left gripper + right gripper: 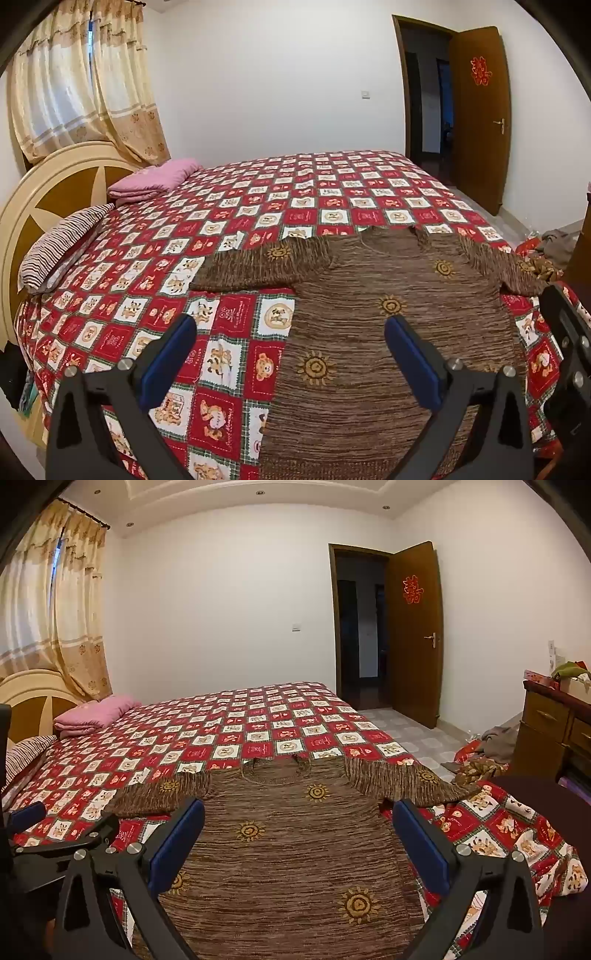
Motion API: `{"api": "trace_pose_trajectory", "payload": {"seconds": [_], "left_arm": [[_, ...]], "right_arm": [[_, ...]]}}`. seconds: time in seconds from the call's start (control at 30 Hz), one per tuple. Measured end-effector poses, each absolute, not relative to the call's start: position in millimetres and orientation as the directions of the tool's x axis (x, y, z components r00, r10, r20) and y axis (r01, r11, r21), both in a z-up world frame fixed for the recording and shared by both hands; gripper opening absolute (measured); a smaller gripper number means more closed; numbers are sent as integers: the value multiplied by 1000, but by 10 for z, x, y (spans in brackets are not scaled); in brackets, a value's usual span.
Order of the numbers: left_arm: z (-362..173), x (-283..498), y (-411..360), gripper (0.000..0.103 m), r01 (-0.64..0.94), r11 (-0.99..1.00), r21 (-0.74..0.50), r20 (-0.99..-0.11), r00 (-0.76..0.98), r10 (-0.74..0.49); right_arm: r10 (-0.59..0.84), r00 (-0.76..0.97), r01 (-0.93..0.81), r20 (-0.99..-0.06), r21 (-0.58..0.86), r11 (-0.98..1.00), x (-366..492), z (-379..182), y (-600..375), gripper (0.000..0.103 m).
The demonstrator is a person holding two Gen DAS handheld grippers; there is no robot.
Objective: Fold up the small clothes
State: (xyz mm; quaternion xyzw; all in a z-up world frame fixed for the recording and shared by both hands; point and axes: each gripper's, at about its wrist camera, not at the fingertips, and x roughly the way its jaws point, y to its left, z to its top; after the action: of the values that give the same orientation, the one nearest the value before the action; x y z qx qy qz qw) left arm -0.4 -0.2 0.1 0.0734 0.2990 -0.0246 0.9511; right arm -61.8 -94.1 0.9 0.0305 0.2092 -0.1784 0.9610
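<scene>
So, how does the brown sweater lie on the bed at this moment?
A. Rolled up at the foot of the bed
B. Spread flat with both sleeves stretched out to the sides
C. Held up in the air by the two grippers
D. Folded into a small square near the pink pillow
B: the brown sweater lies flat on the checked bedspread, a sleeve out to each side, and neither gripper's open fingers hold it.

Near edge: we find the sweater (291, 853) flat on the bedspread (258, 723), sleeves out to both sides.
Above it: our left gripper (290, 328) and right gripper (299, 812), jaws apart.
Far left: pillows (151, 181) against the headboard (48, 192).
Far right: door (413, 635), cabinet (550, 727).
</scene>
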Motion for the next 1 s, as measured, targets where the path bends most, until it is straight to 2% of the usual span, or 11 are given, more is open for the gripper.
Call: {"api": "trace_pose_trajectory", "payload": {"seconds": [0.37, 1.0], "left_arm": [[-34, -5, 28, 103, 128, 987, 97, -565, 823, -51], [-83, -71, -16, 103, 133, 988, 80, -560, 826, -66]], "right_arm": [[-335, 842, 362, -424, -18, 932, -627, 6, -984, 102], [-341, 835, 369, -432, -22, 929, -619, -33, -977, 102]]}}
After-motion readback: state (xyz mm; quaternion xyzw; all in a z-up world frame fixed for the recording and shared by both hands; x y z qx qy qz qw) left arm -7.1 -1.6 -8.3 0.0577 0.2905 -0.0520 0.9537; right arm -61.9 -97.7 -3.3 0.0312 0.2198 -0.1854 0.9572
